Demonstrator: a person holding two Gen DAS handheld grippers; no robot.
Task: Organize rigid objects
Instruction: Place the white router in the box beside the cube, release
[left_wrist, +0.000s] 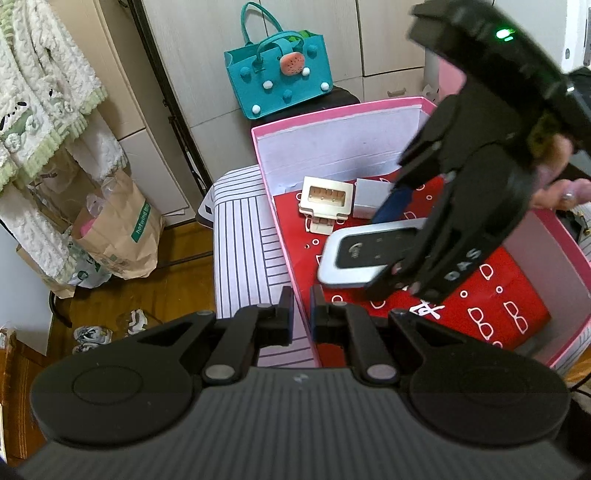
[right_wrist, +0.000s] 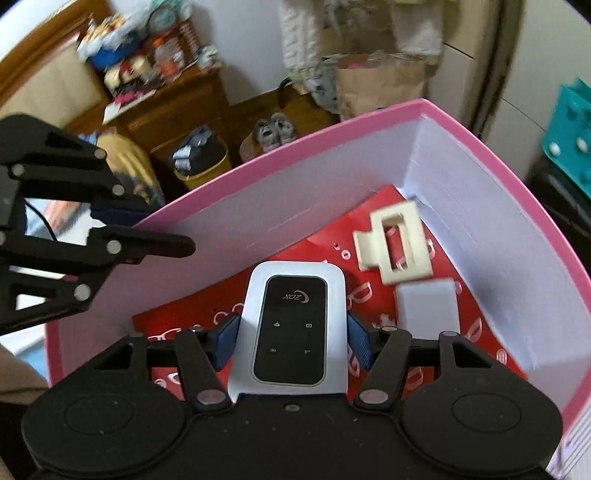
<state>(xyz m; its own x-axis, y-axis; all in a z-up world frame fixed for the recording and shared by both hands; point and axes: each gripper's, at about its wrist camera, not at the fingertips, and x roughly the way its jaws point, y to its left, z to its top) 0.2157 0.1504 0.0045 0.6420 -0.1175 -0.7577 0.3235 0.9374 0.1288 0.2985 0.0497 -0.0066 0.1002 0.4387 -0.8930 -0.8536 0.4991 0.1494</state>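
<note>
The right gripper (right_wrist: 291, 338) clamps a white router (right_wrist: 291, 325) over the red floor of the pink box (right_wrist: 295, 147), its pads seen only here, while the left view shows the left gripper (left_wrist: 301, 317) pinching the box's wall.

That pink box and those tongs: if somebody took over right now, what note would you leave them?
Left tongs: shut on the pink box's near wall, steadying it.
Right tongs: shut on the white pocket router, held over the box's red floor.
Already inside: cream hair claw, small white box.
Left: set the router down, release.
</note>
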